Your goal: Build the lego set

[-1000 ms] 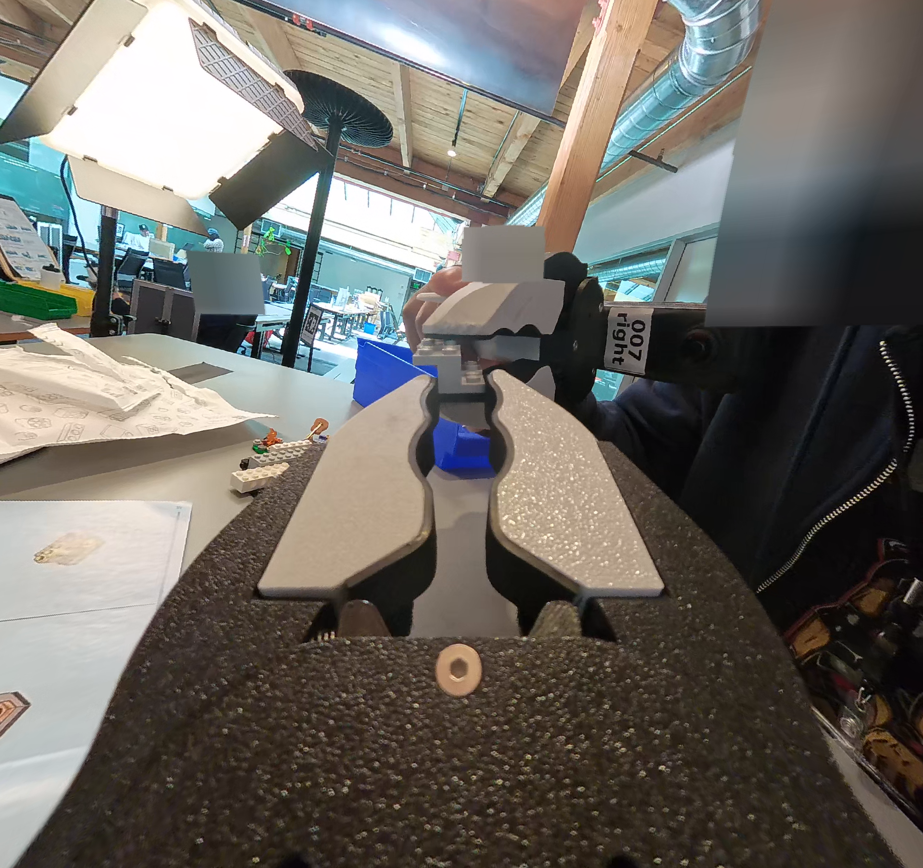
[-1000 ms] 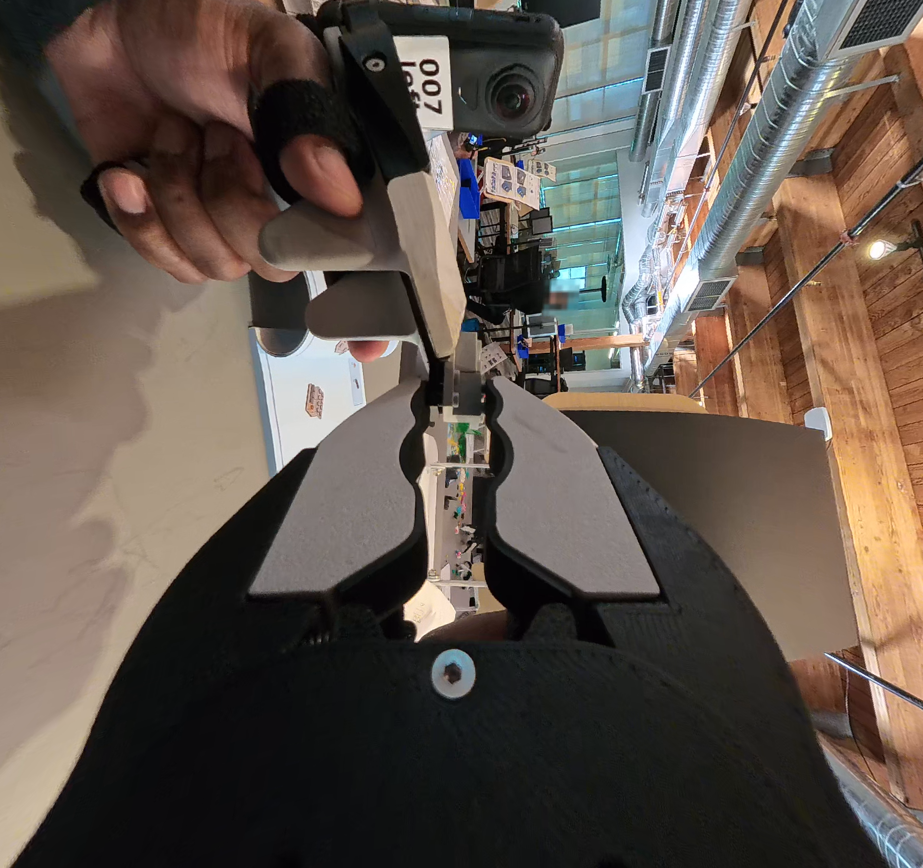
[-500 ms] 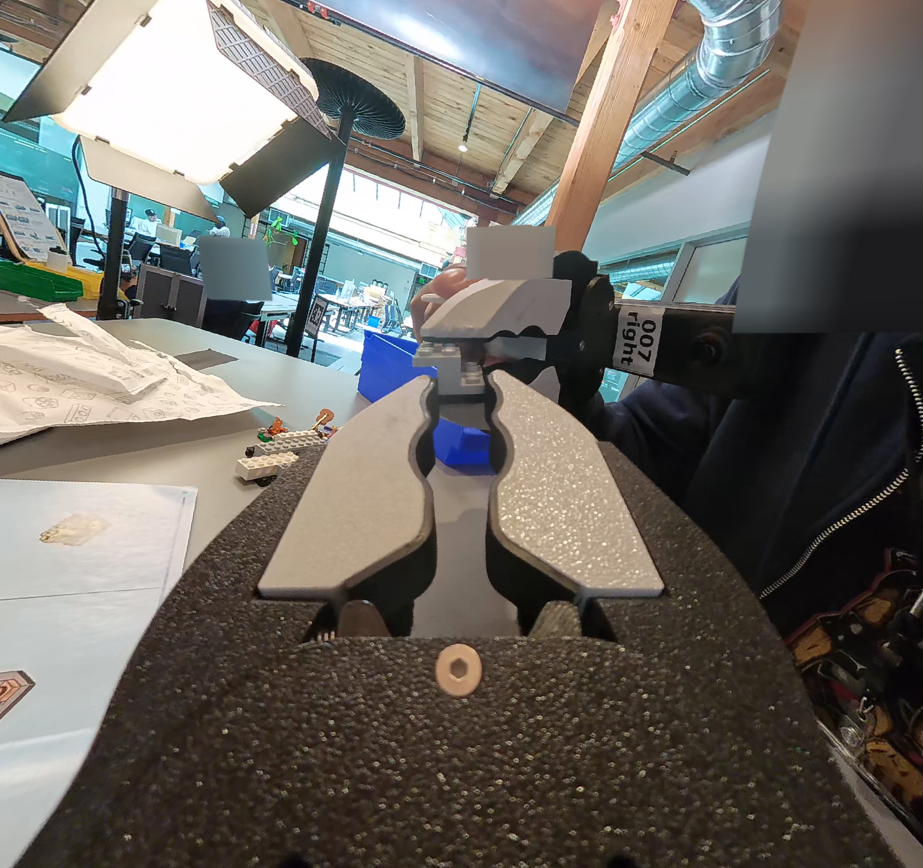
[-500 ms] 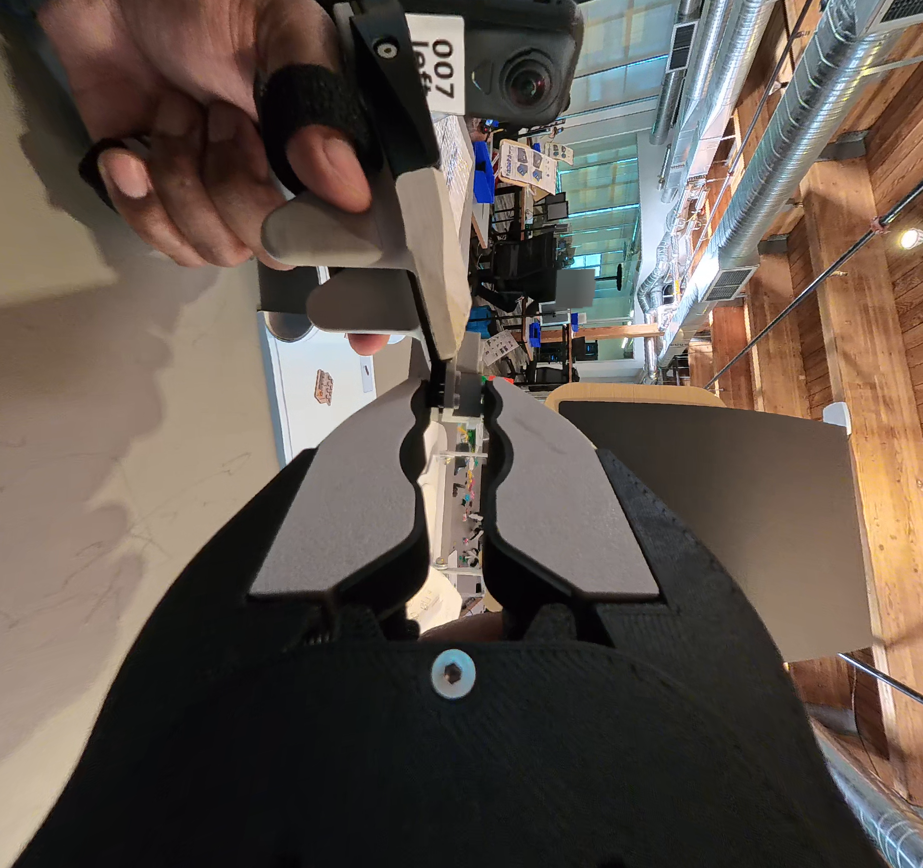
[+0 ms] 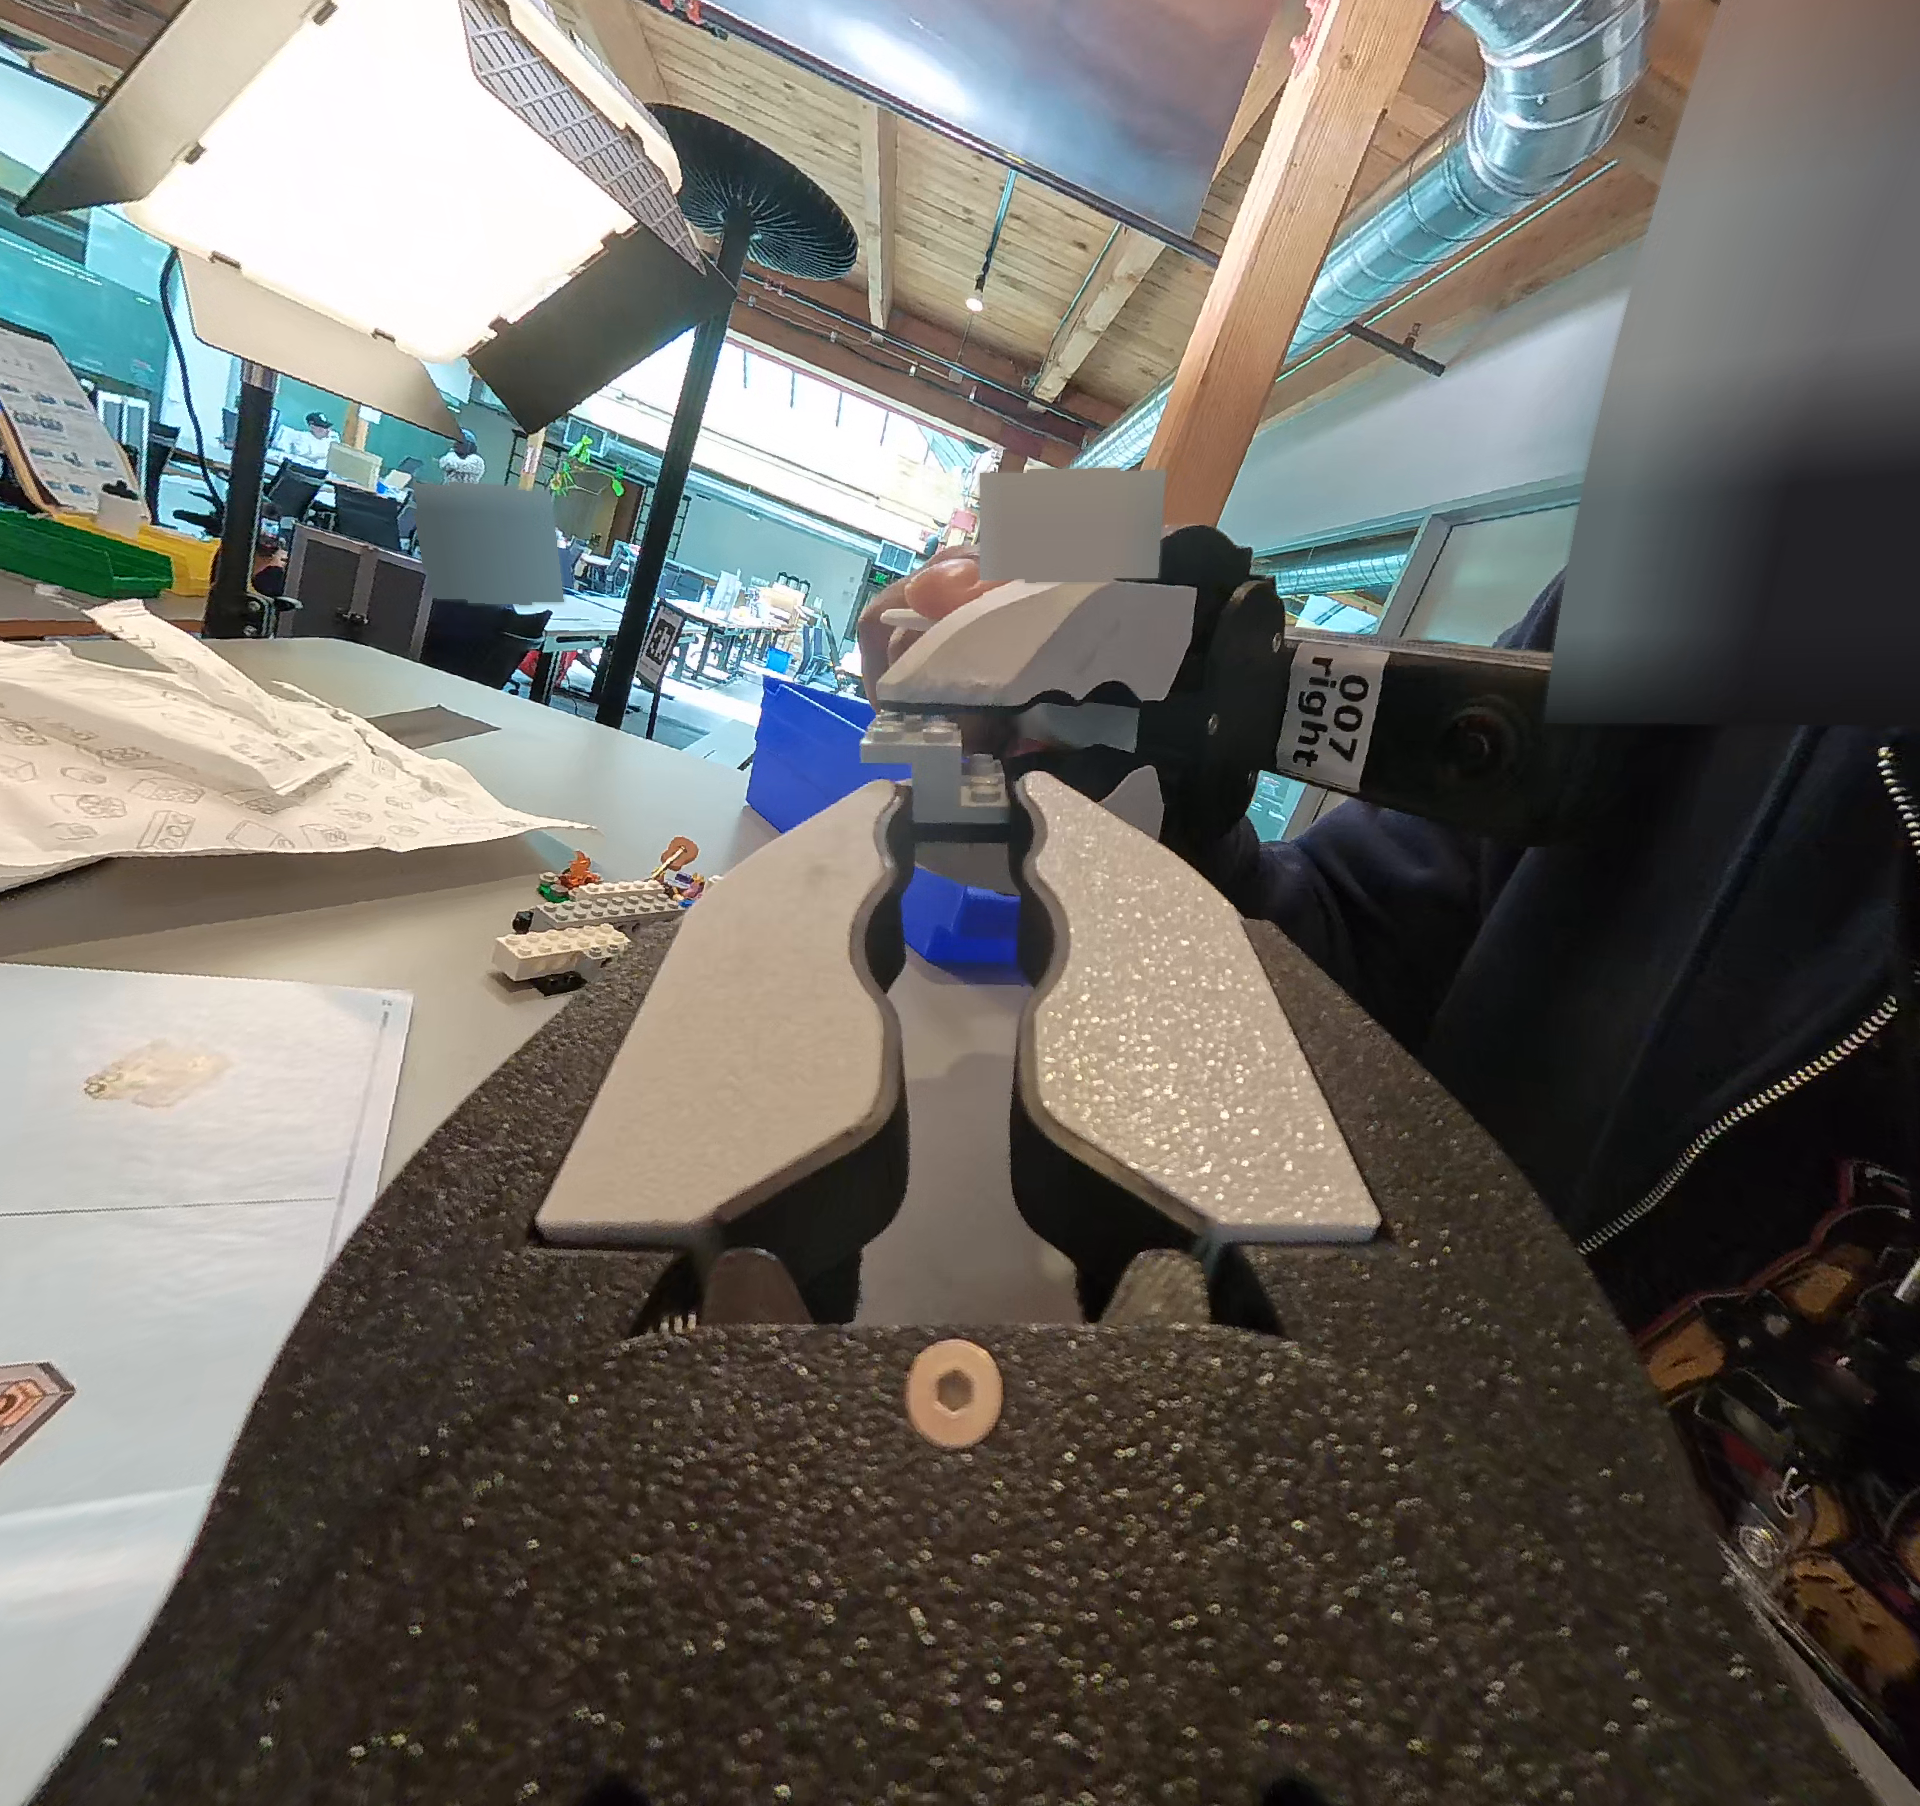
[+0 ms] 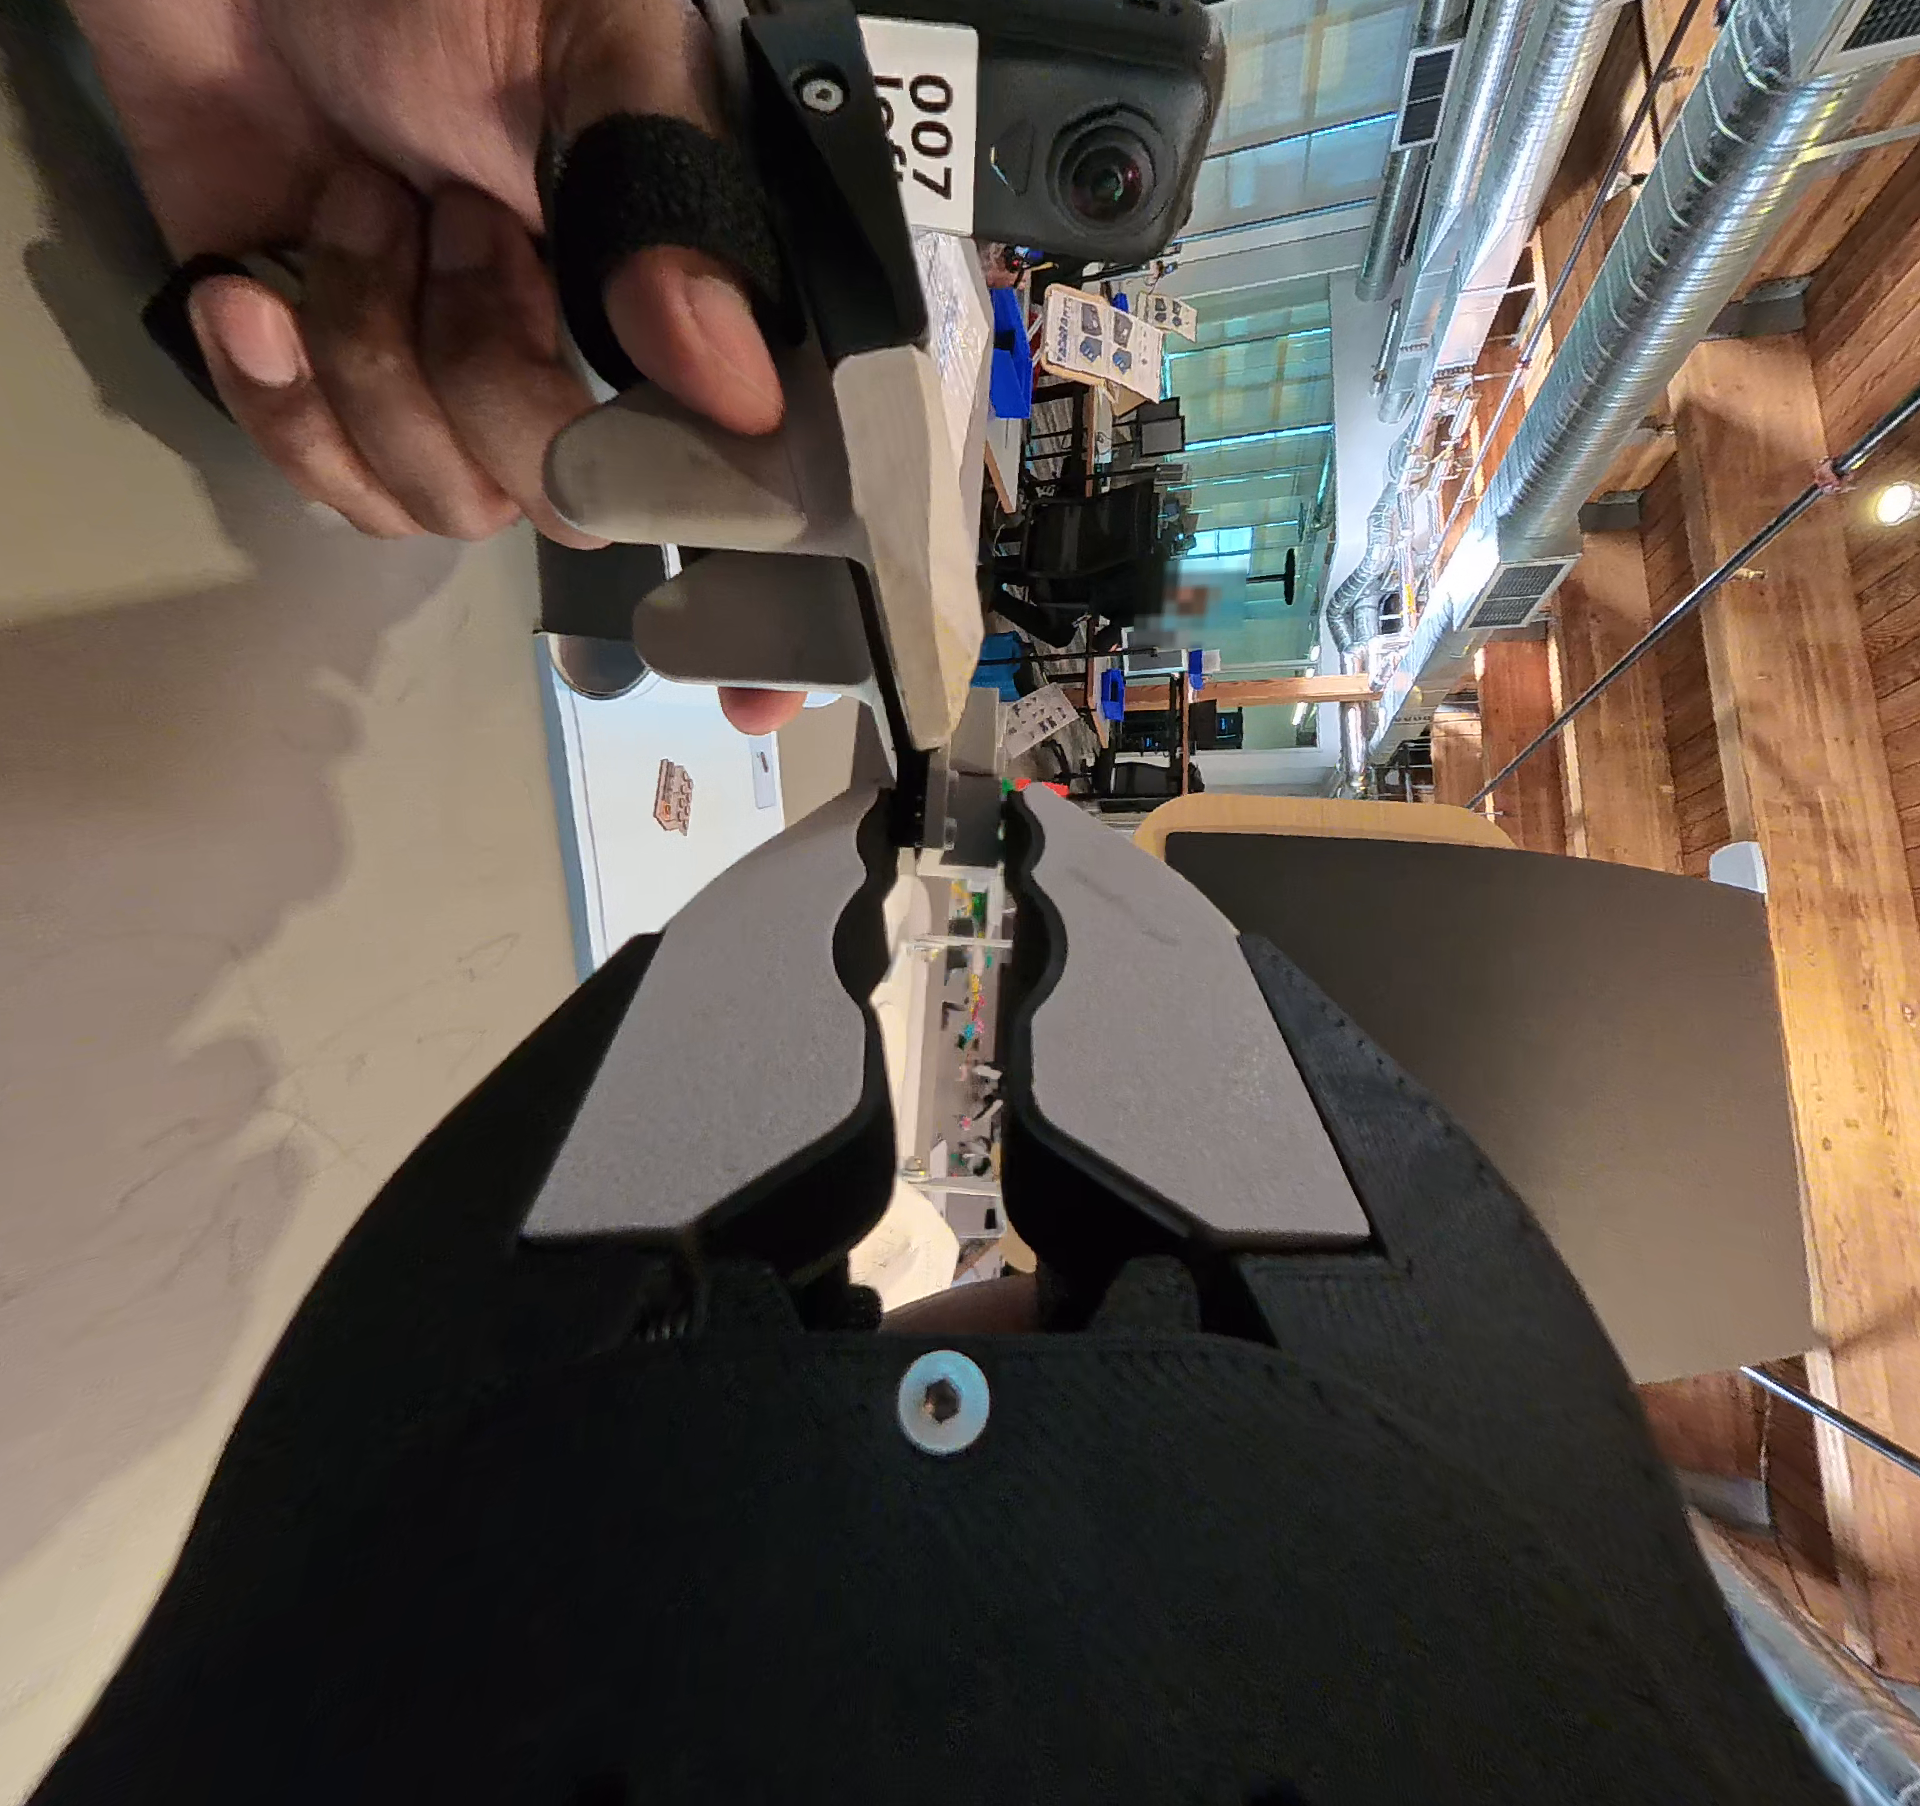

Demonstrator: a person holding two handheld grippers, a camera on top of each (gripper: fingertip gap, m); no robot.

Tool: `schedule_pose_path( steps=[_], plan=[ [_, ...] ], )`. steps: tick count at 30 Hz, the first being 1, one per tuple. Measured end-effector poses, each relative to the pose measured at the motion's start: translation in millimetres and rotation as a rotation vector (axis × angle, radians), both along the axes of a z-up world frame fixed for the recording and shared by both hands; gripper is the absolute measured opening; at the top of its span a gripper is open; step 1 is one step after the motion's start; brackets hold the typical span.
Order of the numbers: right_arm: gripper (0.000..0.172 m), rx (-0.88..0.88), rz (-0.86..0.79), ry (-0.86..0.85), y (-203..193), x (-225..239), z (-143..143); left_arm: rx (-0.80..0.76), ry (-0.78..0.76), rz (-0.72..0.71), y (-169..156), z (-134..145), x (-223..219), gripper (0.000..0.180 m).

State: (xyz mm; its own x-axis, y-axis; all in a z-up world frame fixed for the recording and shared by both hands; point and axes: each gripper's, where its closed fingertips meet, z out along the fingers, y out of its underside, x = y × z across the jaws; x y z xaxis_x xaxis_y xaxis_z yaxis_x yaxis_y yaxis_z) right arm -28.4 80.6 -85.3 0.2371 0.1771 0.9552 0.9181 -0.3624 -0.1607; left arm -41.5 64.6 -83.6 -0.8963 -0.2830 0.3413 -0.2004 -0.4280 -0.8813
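Grey studded brick assembly (image 5: 951,769), stepped and hard-edged, clamped narrow by left gripper (image 5: 958,806) at its base and right gripper (image 6: 948,816) above, lifted clear above smooth table (image 5: 343,883).

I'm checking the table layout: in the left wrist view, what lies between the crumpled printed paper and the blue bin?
Bare grey table separates the crumpled printed paper from the blue bin. A cluster of small bricks lies nearer the camera, not between them. The right wrist view doesn't show this stretch.
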Motion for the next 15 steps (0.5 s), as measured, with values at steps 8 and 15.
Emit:
schedule_pose_path(
  steps=[8, 15],
  plan=[
    [0.019, -0.035, 0.006, 0.034, -1.9, -2.1, -4.5, 0.013, 0.008, -0.017, -2.2, -2.4, -1.3, 0.017],
    [0.02, 0.029, 0.012, 0.047, -0.2, -3.1, 1.5, -0.066, 0.034, -0.042, -0.7, 3.4, -0.7, 0.017]
  ],
)
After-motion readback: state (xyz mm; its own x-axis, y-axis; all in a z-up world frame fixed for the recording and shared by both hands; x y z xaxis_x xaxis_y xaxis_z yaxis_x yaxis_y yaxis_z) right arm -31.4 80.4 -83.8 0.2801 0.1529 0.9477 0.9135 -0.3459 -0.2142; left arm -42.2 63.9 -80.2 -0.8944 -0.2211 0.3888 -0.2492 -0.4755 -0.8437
